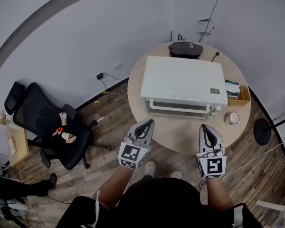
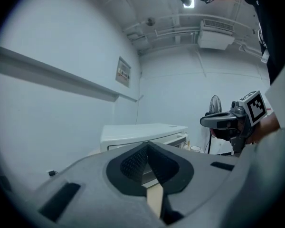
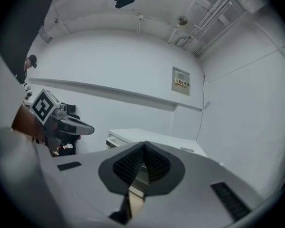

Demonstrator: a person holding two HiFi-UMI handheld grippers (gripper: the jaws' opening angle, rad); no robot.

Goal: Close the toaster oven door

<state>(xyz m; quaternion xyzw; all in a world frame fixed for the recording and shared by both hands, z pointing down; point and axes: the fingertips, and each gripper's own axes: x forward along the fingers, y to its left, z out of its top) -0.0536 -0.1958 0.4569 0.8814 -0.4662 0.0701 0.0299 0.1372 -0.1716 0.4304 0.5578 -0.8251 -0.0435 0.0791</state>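
Tongs come first: your left tongs are clenched tip to tip with nothing between them, and they sit at the near rim of the round wooden worktop. Your right tongs are clenched and empty too, held over the worktop's near side, well apart from the left pair. Both point toward the toaster oven and neither touches it. From the left gripper view you see the left tongs' dark pads meeting at a point, with the other tongs off to the right; the right gripper view shows the same closed point on its own pair. Just beyond them, the white toaster oven stands in the middle of the worktop with its front facing you. Its door stands upright against the front and looks closed. A mug stands on the worktop just beside the oven's right front corner, and a small basket sits behind it. A black object lies behind the oven by the wall. Off to your left, on the wooden floor, stands a black office chair.
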